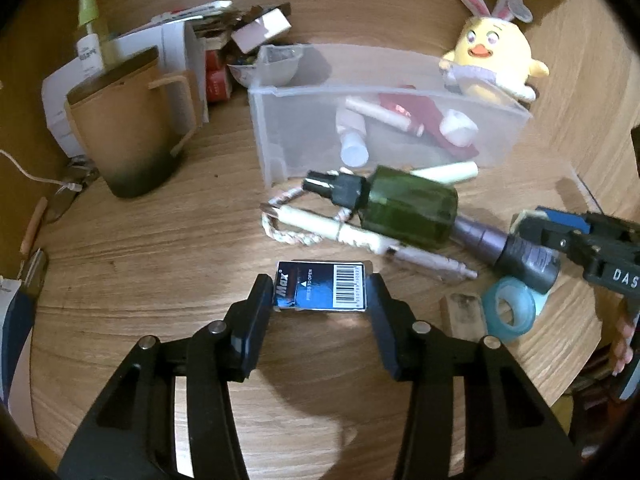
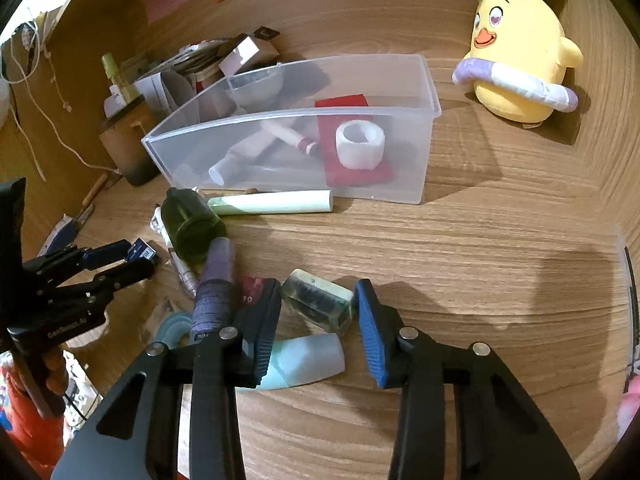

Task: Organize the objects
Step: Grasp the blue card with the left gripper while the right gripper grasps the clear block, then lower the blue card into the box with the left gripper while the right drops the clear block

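Between left jaws, gripped: blue box (image 1: 320, 286); right jaws straddle clear case (image 2: 318, 303), contact unclear.

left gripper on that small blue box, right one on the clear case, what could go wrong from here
The left gripper pinches the blue box only at its short ends, near the fingertips, so it may twist or slip out when lifted.

The right gripper brackets the clear case amid clutter; its left finger sits against the purple bottle and over the pale blue tube, so closing or lifting could drag those along.
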### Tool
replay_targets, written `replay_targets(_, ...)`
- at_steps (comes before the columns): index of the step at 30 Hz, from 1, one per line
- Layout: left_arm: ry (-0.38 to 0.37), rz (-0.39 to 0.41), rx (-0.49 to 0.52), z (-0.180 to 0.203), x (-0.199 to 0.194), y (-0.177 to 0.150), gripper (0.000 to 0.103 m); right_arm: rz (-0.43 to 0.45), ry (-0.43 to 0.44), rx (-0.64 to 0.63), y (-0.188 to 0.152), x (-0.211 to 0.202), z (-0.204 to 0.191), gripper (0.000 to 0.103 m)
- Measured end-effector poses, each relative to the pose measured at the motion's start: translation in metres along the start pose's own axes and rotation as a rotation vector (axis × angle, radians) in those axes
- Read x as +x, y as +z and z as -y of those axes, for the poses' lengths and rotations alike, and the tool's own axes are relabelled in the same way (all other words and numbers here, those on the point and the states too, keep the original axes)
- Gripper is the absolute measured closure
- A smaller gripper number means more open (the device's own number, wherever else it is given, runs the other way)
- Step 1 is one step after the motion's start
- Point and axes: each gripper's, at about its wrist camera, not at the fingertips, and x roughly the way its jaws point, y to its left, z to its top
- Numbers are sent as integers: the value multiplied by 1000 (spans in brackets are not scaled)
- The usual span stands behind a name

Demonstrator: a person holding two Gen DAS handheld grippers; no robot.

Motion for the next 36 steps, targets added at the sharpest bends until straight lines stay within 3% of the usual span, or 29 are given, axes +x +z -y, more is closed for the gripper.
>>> replay_targets(15, -10, 181, -58, -9, -40, 44, 56, 139, -11, -4, 32, -31, -4, 68)
replay_targets(24, 18, 265, -35, -5, -53, 74, 56, 212, -17, -8, 57, -43, -3, 68)
replay_targets(30, 36, 265, -37, -11, -45, 90, 56, 246, -25, -23, 74, -46, -3, 68)
replay_targets(36, 6, 251, -50, -14, -34, 107, 56, 257, -27, -30, 94, -38, -2, 68)
